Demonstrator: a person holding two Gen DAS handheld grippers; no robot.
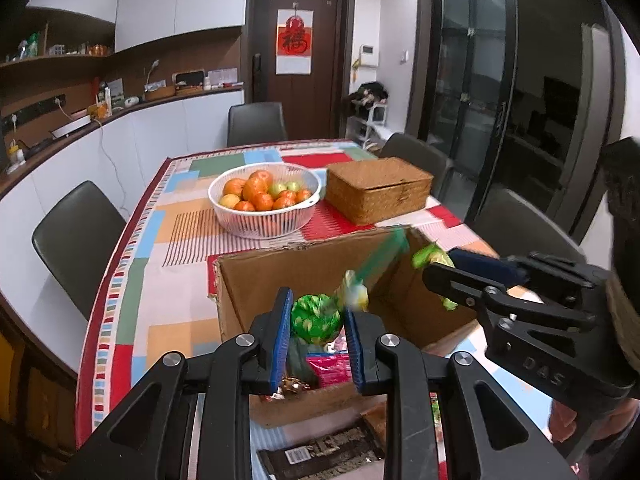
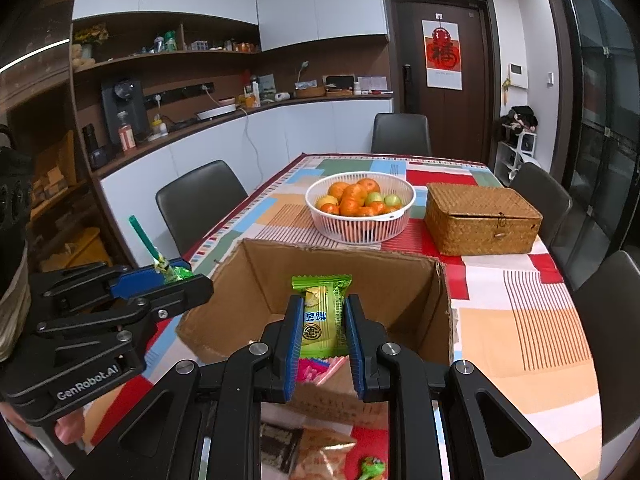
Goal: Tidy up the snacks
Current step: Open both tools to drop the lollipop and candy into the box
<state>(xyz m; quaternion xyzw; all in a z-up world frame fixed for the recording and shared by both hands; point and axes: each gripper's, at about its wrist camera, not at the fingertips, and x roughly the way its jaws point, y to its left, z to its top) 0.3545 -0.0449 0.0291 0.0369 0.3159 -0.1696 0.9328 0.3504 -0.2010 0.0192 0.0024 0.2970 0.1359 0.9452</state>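
Note:
An open cardboard box (image 1: 280,276) (image 2: 360,276) stands on the table in front of both grippers. My left gripper (image 1: 318,320) is shut on a green-wrapped lollipop (image 1: 316,318) with a green stick, held over the box; it also shows in the right wrist view (image 2: 170,272). My right gripper (image 2: 322,328) is shut on a green snack packet (image 2: 322,312) above the box's near edge; it shows at the right of the left wrist view (image 1: 436,264). Pink and green wrappers (image 1: 332,368) lie inside the box.
A white basket of oranges (image 1: 266,200) and a lidded wicker box (image 1: 378,188) stand beyond the cardboard box on the patchwork tablecloth. More snack packets (image 2: 320,452) and a dark bar (image 1: 320,456) lie near me. Dark chairs (image 1: 76,236) ring the table.

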